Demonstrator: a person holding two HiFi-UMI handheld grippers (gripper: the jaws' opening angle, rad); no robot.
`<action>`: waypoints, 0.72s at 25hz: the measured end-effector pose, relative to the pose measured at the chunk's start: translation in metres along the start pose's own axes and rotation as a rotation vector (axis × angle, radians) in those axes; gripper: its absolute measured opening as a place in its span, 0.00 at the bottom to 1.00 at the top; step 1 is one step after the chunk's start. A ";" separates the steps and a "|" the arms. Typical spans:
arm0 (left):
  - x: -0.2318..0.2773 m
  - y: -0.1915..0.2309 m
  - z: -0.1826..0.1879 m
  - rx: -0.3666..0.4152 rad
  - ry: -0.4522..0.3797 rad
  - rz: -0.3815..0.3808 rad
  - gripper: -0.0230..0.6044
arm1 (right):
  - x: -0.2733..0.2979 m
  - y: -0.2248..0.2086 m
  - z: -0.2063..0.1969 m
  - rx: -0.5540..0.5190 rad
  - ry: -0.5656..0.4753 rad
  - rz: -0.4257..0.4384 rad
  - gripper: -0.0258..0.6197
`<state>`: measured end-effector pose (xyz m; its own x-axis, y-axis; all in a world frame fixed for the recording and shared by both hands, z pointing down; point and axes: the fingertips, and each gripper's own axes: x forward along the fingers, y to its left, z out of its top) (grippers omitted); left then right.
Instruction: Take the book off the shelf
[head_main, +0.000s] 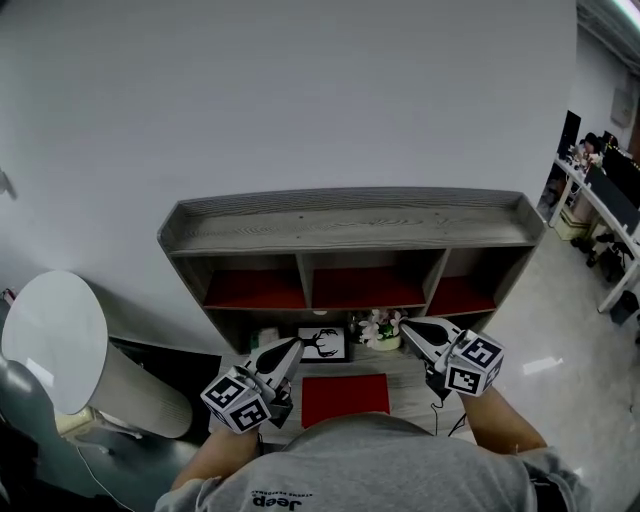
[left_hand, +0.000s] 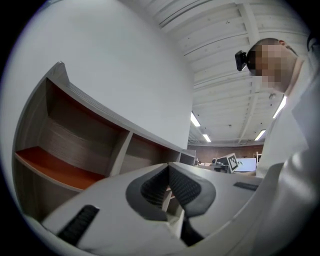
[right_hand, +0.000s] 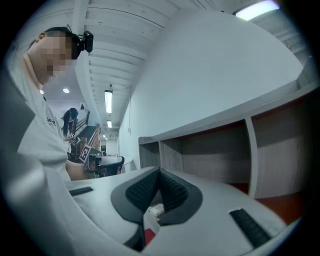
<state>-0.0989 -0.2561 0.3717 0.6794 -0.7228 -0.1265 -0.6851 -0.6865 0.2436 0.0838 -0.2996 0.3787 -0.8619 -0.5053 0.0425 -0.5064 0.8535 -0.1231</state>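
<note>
left gripper (head_main: 298, 344), right gripper (head_main: 406, 324): 2 | shelf (head_main: 350, 226): 1 | compartments (head_main: 360, 287): 3 | red book (head_main: 345, 398): 1 | deer picture (head_main: 324, 344): 1

Head view looked steeply down on the shelf (head_main: 350, 225) from above. Gripper views looked upward along the left tongs (left_hand: 168, 167) and right tongs (right_hand: 159, 172), close to it; all three shared its compartments.

Lying flat, cover up, on the near part of the desk (head_main: 405, 373), just below the middle compartment: red book (head_main: 345, 398), edges running square to the shelf. Standing against the far wall (head_main: 300, 90): grey wooden shelf (head_main: 350, 225), showing three red-floored compartments side by side.
</note>
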 end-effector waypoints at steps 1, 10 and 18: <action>0.000 -0.003 -0.003 0.002 0.007 -0.002 0.06 | 0.000 0.000 -0.004 0.009 0.006 -0.001 0.04; 0.003 -0.009 -0.014 0.009 0.030 0.007 0.06 | -0.002 -0.002 -0.030 0.058 0.031 -0.007 0.04; 0.001 -0.009 -0.018 -0.006 0.040 0.011 0.06 | -0.002 0.001 -0.033 0.033 0.048 -0.008 0.04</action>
<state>-0.0869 -0.2491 0.3861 0.6821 -0.7262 -0.0852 -0.6909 -0.6783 0.2503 0.0838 -0.2932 0.4108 -0.8585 -0.5046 0.0914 -0.5128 0.8445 -0.1548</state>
